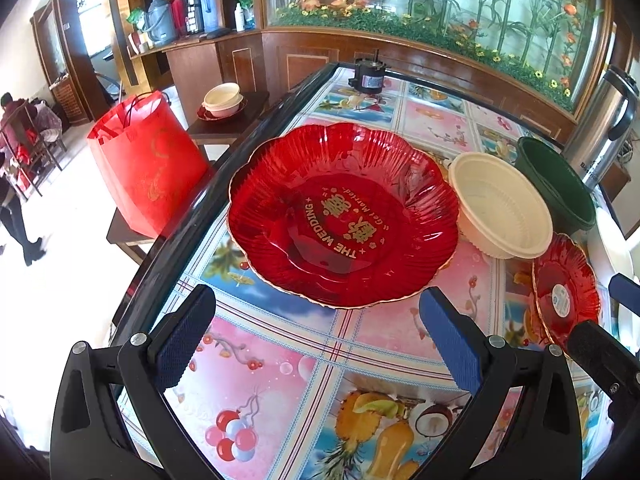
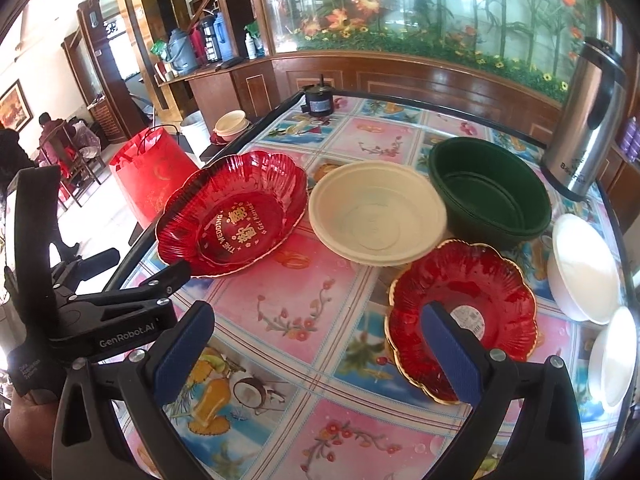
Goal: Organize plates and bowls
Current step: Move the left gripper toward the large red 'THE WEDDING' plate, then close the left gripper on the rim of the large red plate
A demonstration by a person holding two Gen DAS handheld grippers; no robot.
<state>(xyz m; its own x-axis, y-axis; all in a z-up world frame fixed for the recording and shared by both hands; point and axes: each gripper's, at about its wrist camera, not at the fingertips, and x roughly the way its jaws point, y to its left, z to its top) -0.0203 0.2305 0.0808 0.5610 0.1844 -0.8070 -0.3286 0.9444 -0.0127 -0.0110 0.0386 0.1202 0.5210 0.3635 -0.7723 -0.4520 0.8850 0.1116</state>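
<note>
A large red scalloped plate [image 1: 340,216] [image 2: 232,216] with gold lettering lies on the table, just ahead of my open left gripper [image 1: 316,340], which holds nothing. To its right sit a cream bowl [image 1: 504,208] [image 2: 376,216] and a dark green bowl [image 1: 556,184] [image 2: 492,196]. A smaller red plate [image 1: 564,292] [image 2: 460,312] with a sticker lies near the table's right side; my open right gripper [image 2: 316,344] hovers above the table with its right finger over that plate's near edge. Two white bowls [image 2: 584,268] [image 2: 612,356] stand at the far right.
The table [image 1: 280,364] [image 2: 320,292] has a colourful patterned cover and a dark rim. A steel kettle [image 2: 588,120] [image 1: 604,120] stands at the back right, a small black motor [image 1: 368,76] [image 2: 318,100] at the far edge. A red bag [image 1: 144,164] and a side table with stacked bowls [image 1: 222,100] are left.
</note>
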